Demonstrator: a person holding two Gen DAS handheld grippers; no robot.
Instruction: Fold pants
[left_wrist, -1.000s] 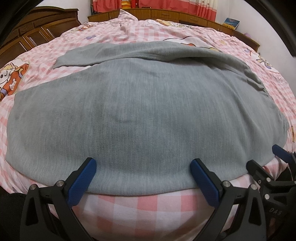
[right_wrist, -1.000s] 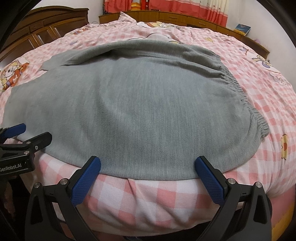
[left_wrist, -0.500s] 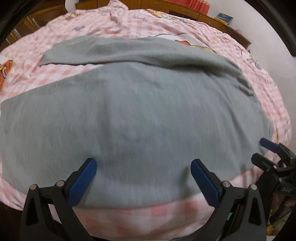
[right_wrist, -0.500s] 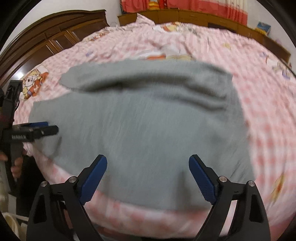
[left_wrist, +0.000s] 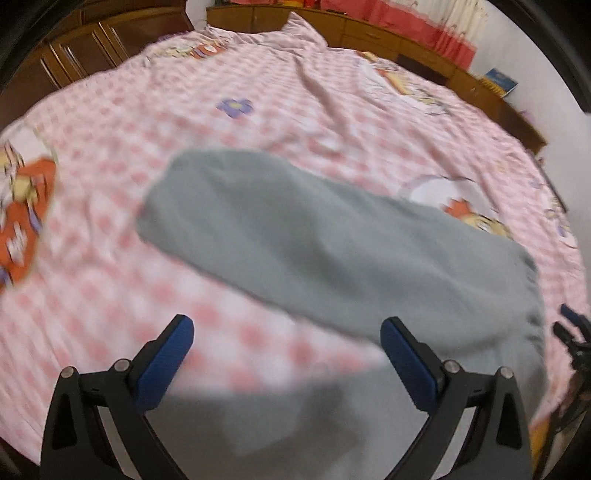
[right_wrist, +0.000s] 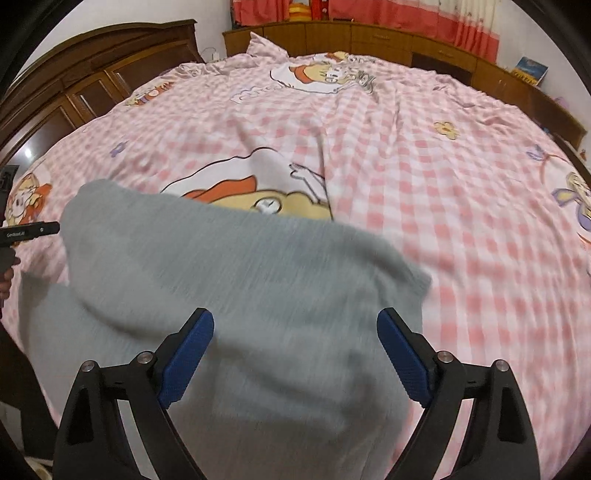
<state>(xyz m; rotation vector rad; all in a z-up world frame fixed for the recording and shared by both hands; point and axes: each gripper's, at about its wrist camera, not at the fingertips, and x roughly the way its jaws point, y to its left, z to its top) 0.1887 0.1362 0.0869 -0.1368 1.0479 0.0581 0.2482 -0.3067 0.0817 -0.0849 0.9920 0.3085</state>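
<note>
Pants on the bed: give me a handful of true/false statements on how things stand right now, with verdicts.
1. The grey pants lie on a pink checked bedspread. True.
2. The right gripper is clamped on the fabric. False: its jaws stand wide apart, and the pants show between them unpinched.
3. The left gripper has its jaws wide apart too. True.
4. The pants are rolled into a tight bundle. False: they lie spread, one part laid over another.
5. A blue book sits on the wooden ledge behind the bed. True.
6. The bedspread is plain, with no print. False: it carries cartoon figures and flowers.
</note>
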